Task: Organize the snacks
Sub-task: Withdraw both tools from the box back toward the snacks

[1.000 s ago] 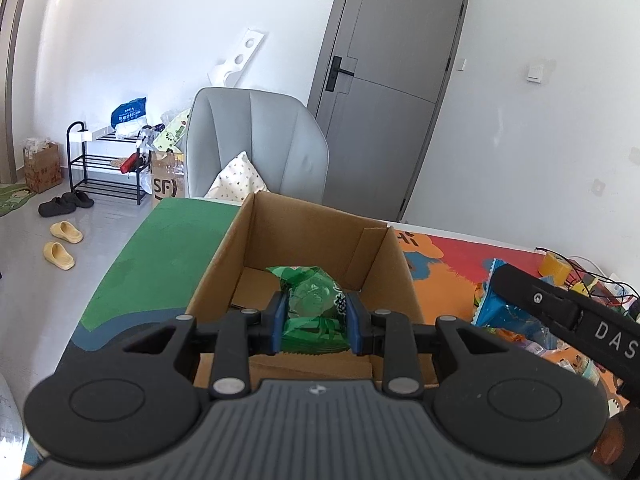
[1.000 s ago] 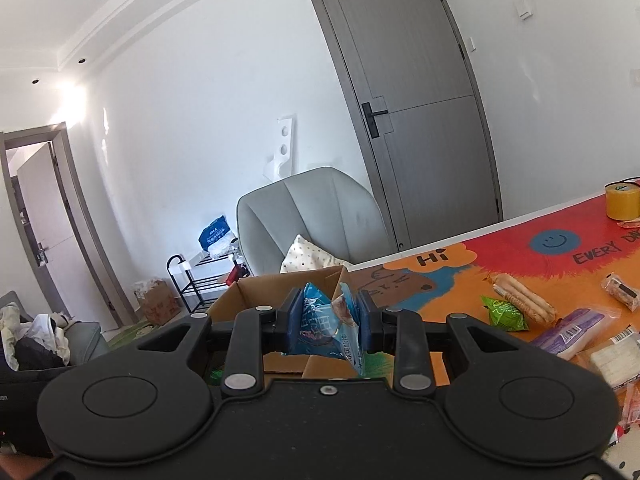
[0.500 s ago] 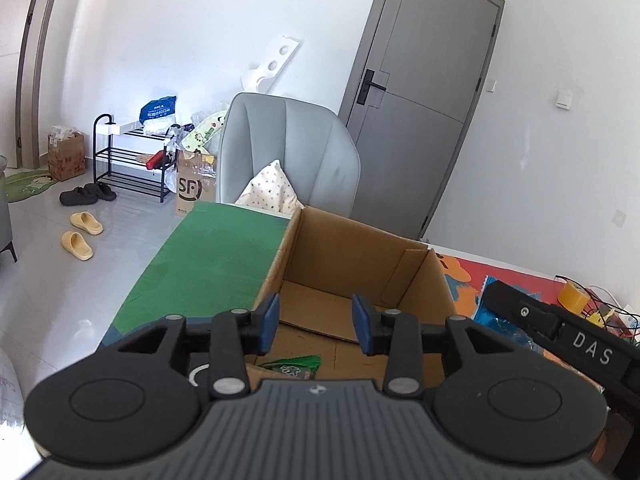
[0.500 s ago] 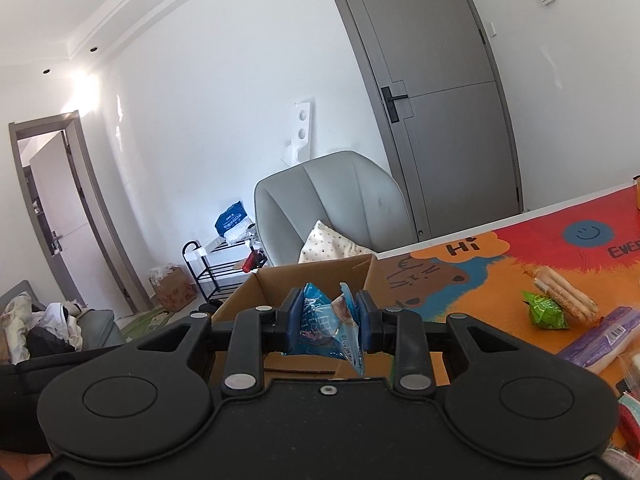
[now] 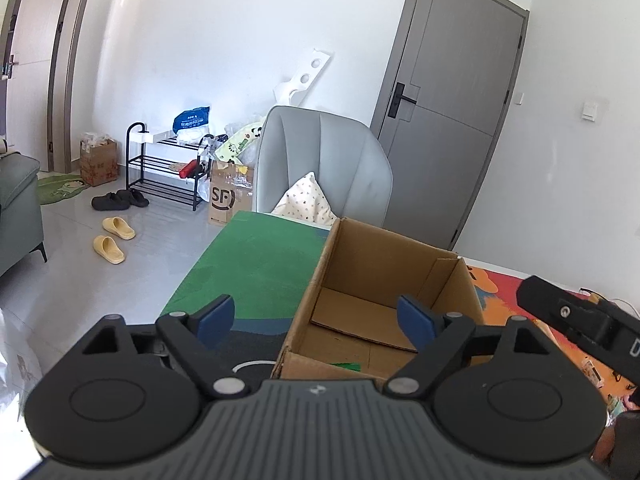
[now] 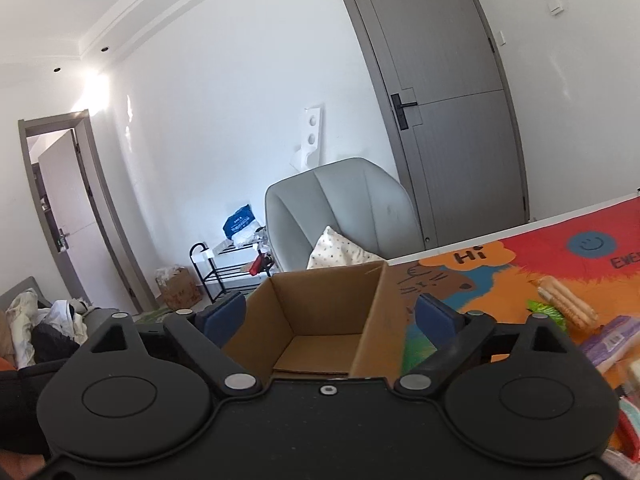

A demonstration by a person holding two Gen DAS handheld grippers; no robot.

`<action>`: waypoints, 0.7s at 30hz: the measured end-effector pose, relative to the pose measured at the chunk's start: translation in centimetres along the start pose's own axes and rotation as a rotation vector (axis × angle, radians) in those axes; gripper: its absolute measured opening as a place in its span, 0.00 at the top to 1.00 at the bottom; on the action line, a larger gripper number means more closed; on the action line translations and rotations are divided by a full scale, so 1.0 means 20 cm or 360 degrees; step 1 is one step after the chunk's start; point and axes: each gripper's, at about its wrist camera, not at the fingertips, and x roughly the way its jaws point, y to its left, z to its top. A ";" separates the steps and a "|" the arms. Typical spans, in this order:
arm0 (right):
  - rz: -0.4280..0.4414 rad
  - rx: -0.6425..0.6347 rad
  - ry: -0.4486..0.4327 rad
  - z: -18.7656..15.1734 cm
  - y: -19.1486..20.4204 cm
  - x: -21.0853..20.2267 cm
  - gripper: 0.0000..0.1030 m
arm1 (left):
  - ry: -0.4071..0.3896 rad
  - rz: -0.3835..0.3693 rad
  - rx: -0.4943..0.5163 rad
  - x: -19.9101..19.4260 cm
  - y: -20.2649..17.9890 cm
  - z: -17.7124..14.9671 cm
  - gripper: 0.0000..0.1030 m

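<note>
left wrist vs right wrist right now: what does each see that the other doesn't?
Left wrist only: yellow slippers, green table mat, a green packet's edge in the box. Right wrist only: snacks on the mat, including a biscuit pack and a purple pack. Both: cardboard box, grey chair, door.

Cardboard box (image 5: 384, 276) gapes open-topped; its walls block sideways entry.

Brown cardboard box (image 5: 372, 264) open, upright on mat; green packet (image 5: 347, 366) edge visible inside.
</note>
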 end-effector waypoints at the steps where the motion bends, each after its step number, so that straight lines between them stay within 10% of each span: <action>1: -0.0033 0.0000 -0.0012 0.00 -0.01 -0.03 0.01 | -0.0004 -0.0009 0.0001 -0.01 -0.01 0.00 0.14; 21: -0.0516 0.0083 0.0005 -0.09 -0.39 -0.41 0.00 | 0.0097 -0.0297 0.0124 -0.15 -0.33 -0.16 0.10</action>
